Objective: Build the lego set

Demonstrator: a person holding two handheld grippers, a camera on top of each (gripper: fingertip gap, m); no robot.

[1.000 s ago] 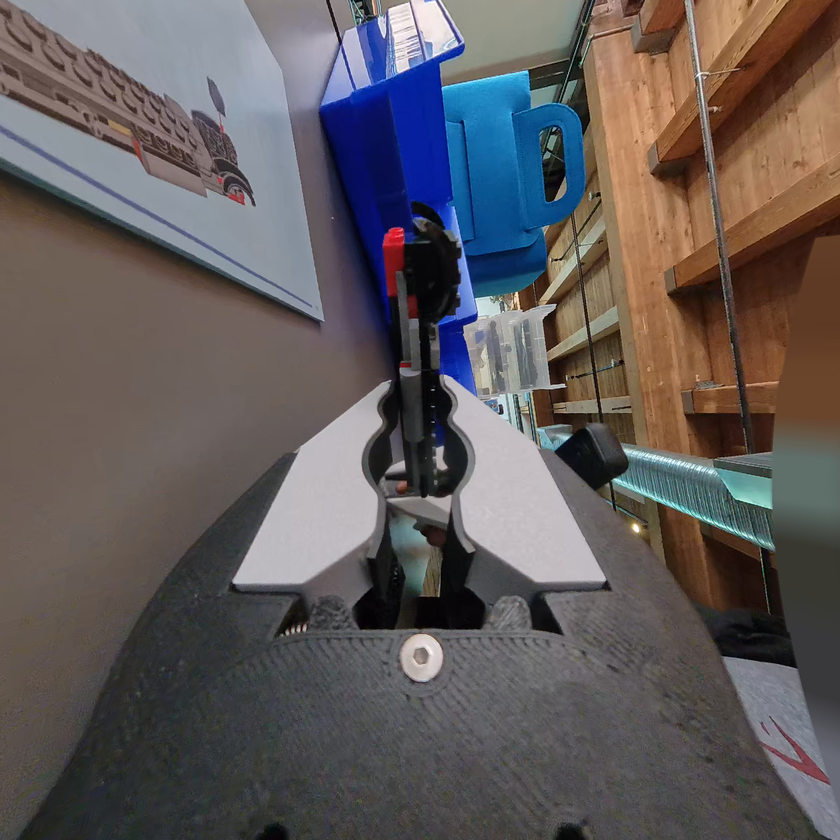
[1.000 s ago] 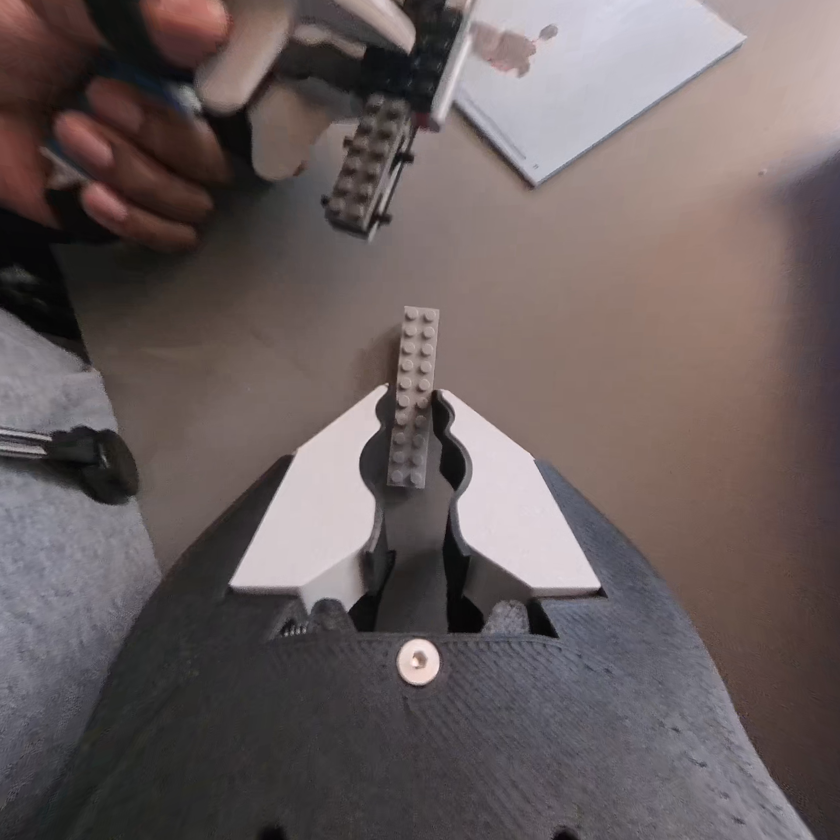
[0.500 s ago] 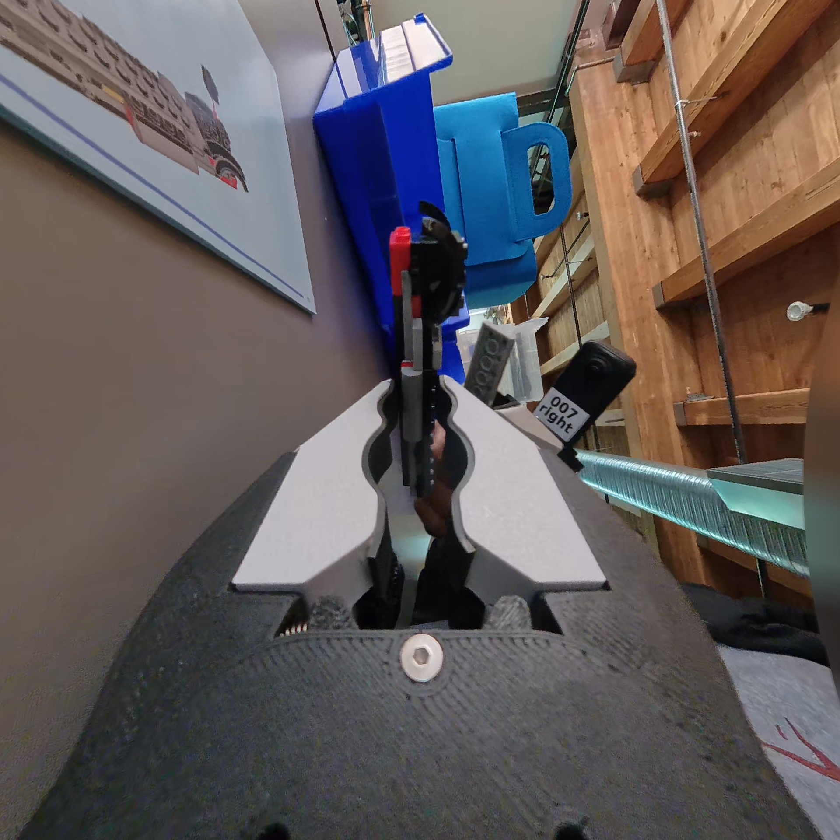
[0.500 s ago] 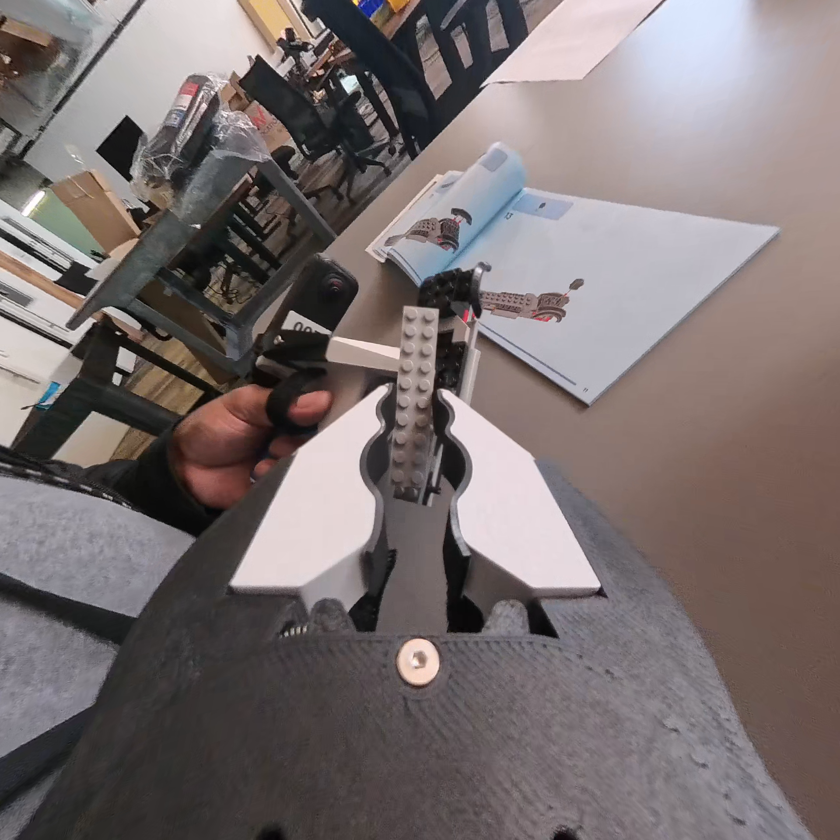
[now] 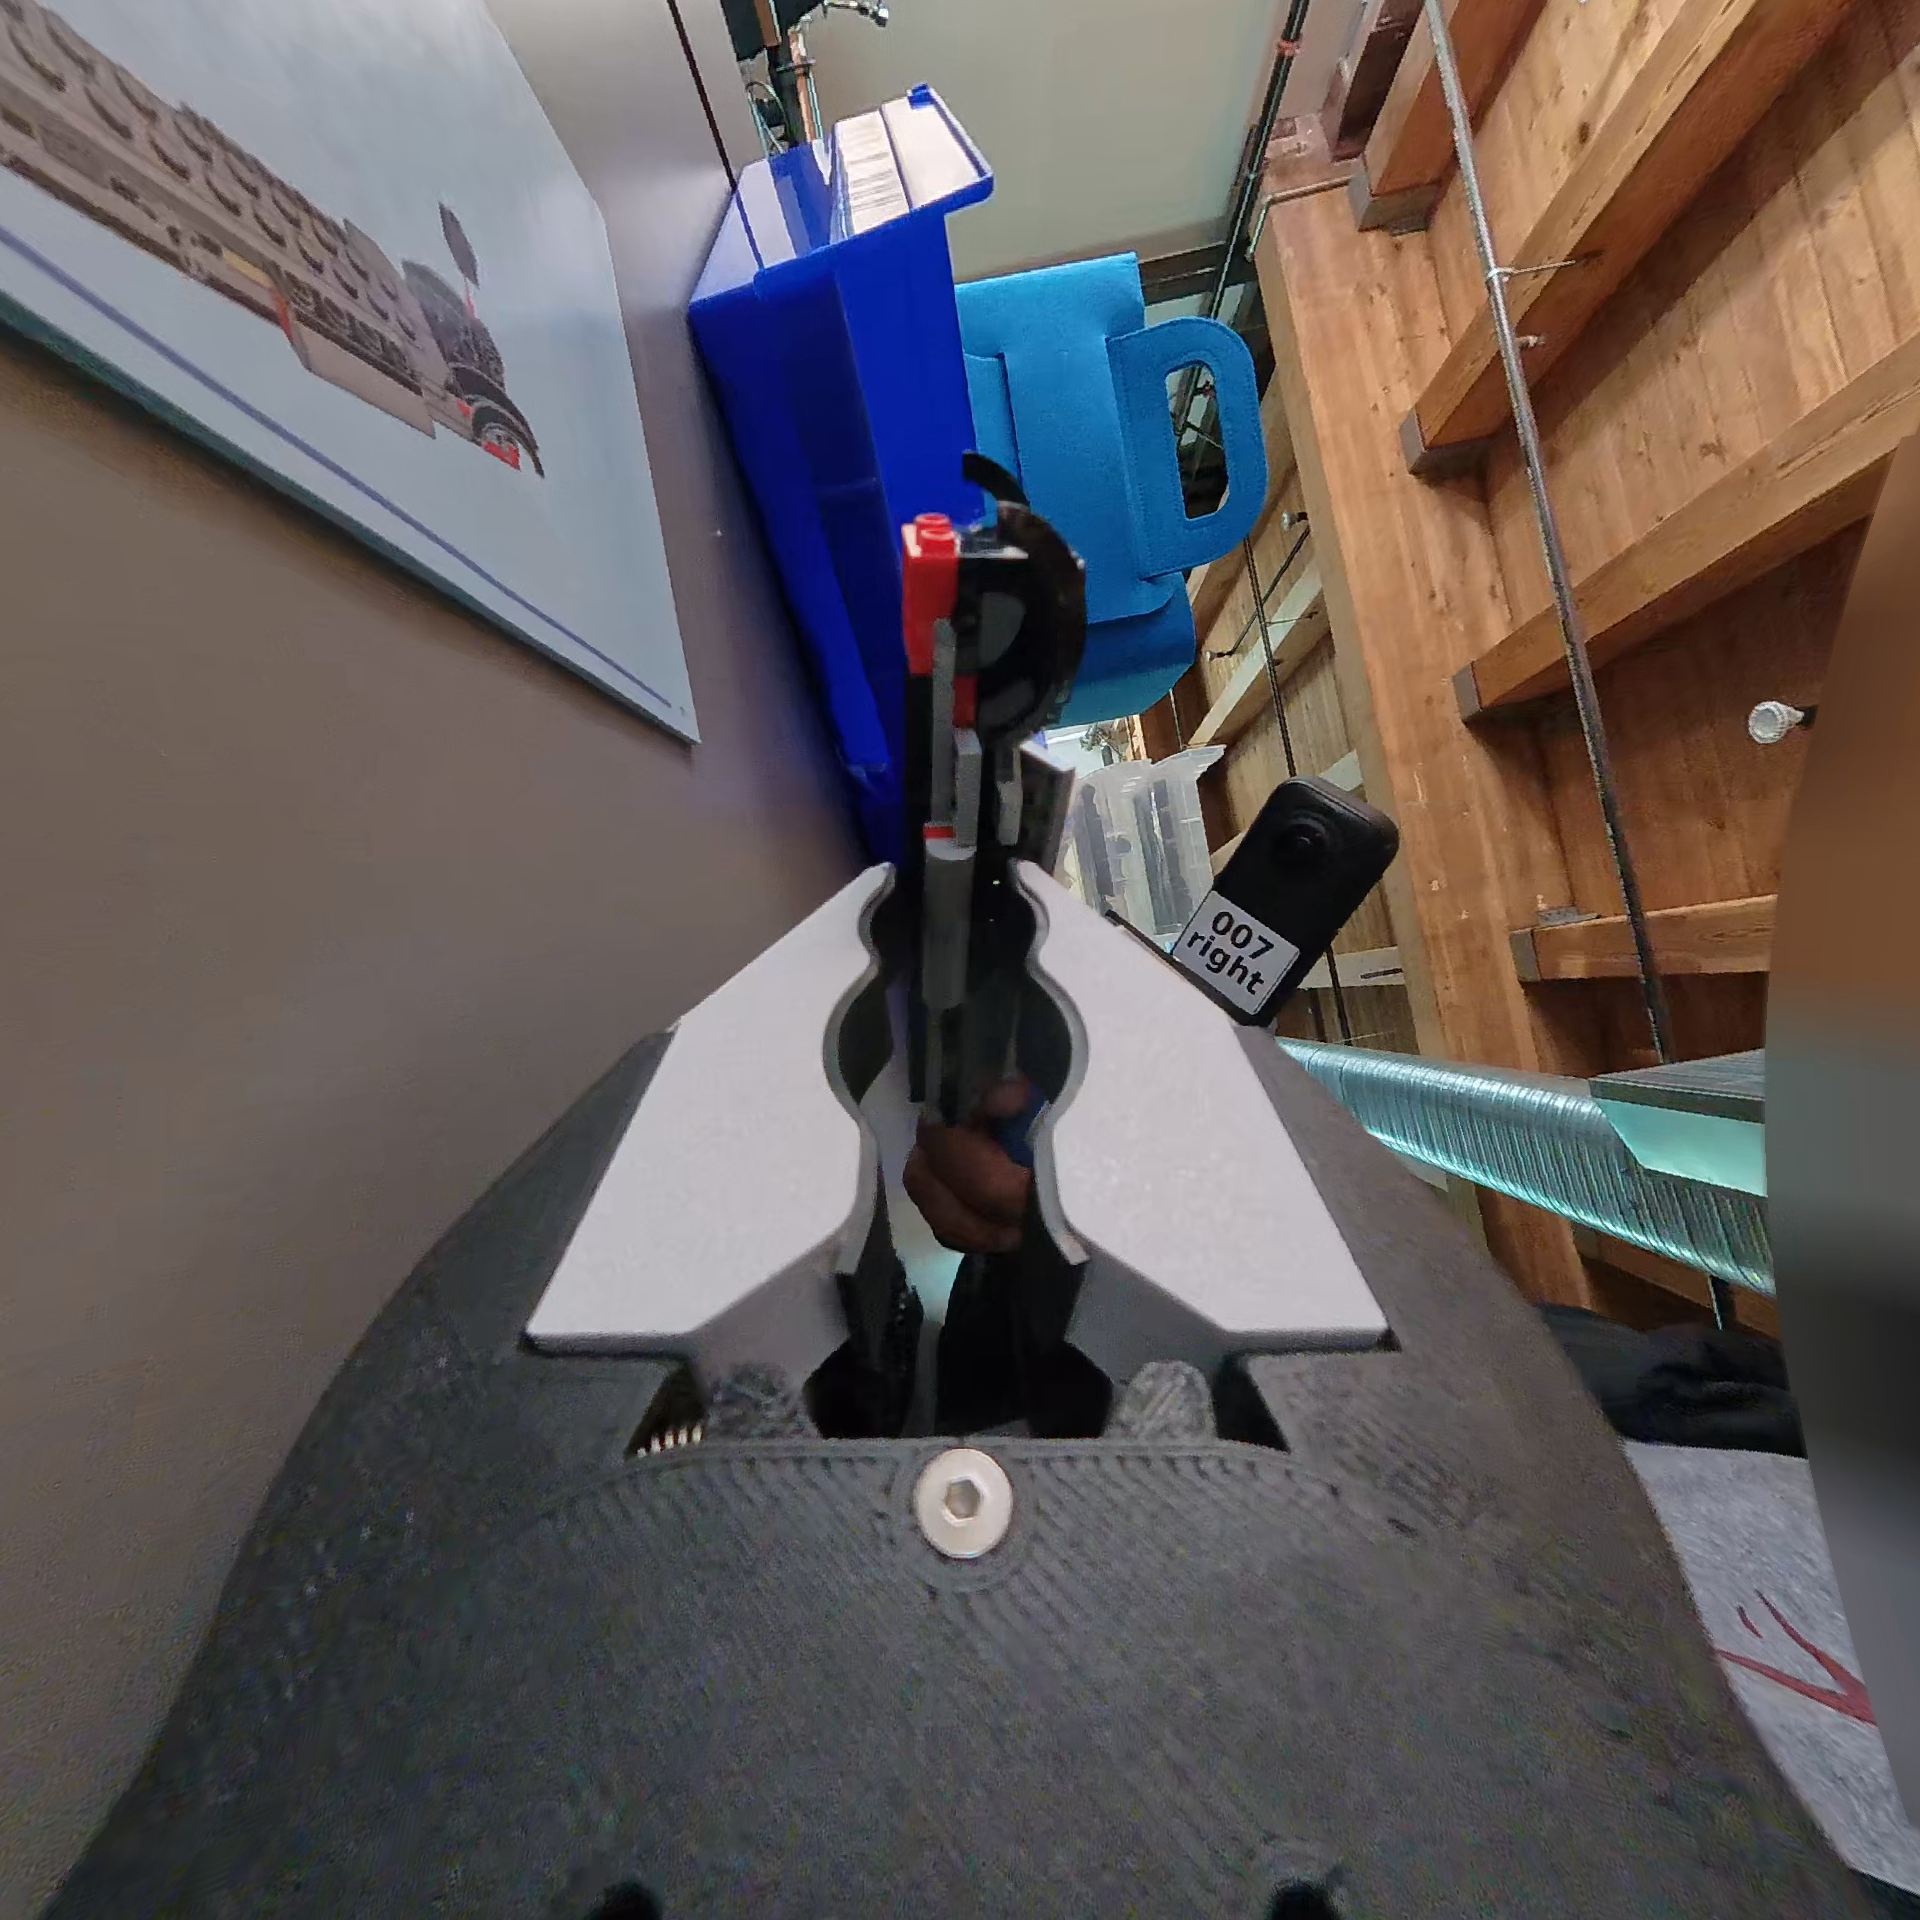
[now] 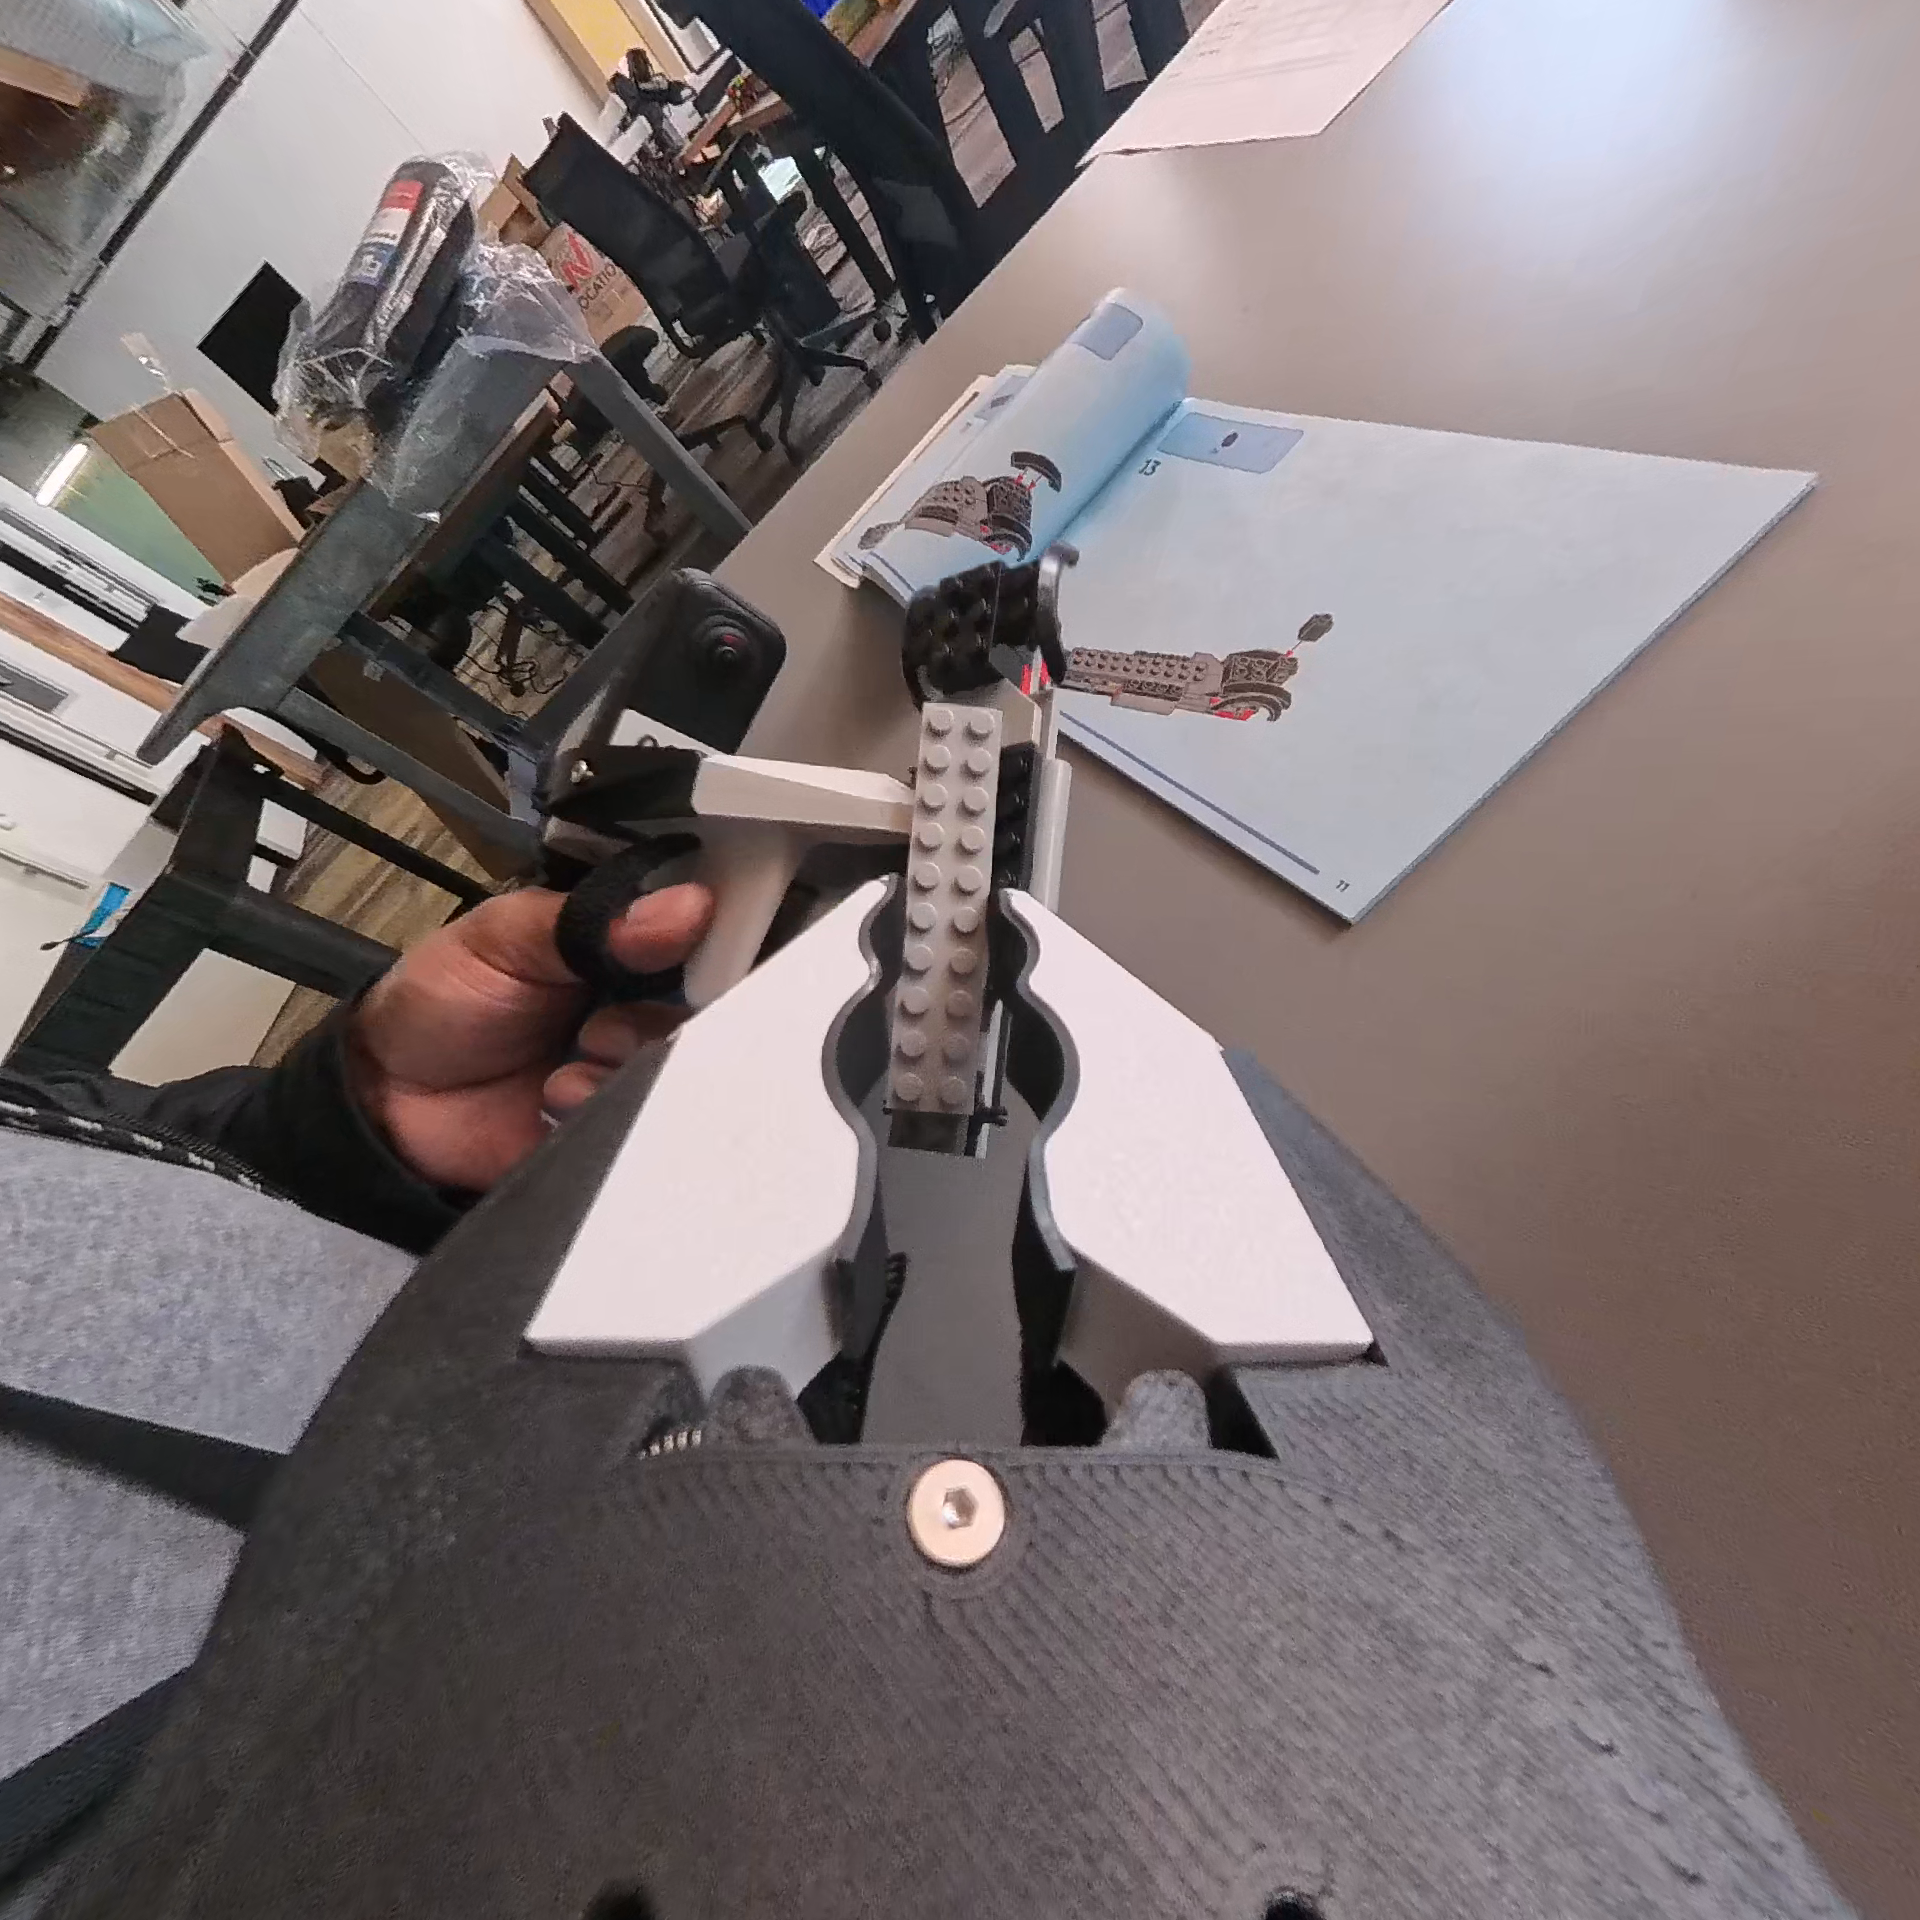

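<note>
Lying open, an instruction booklet (image 6: pixel 1403 623) rests on a brown table (image 6: pixel 1558 1039).

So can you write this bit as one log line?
left gripper: shut on build | right gripper: shut on grey plate | plate against build, midair | booklet open on table

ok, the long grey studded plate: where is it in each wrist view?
Left wrist view: only a thin edge-on sliver of the grey plate shows, right of the assembly, just above centre.
Right wrist view: grey plate dead centre, studs facing camera, clamped in the right tool.
Shared landmark: the open instruction booklet.
</note>
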